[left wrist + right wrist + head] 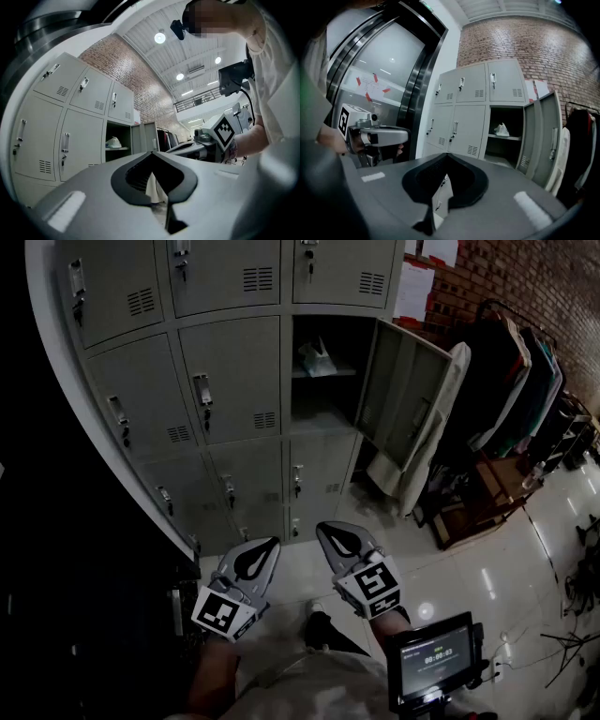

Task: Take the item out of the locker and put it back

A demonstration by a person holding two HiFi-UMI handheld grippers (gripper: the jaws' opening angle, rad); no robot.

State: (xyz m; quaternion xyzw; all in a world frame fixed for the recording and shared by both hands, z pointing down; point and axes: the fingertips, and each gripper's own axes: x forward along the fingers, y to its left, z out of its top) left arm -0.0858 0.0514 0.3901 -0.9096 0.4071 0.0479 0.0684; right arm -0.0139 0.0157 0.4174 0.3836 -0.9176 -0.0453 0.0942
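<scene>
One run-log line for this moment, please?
open locker | white item on shelf, untouched | left gripper shut, empty | right gripper shut, empty

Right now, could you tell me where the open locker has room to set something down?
The space under the shelf looks bare, and the opening beside the open door is unobstructed. The white item takes the shelf's left part. Crowded: right of the door, hanging cloth and the clothes rack.

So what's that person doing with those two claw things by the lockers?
A person stands facing grey lockers, holding a claw tool in each hand. The left claw and right claw are both shut and empty, held low, well short of the lockers. One locker has its door swung open, and a white item sits on its shelf, untouched.
</scene>
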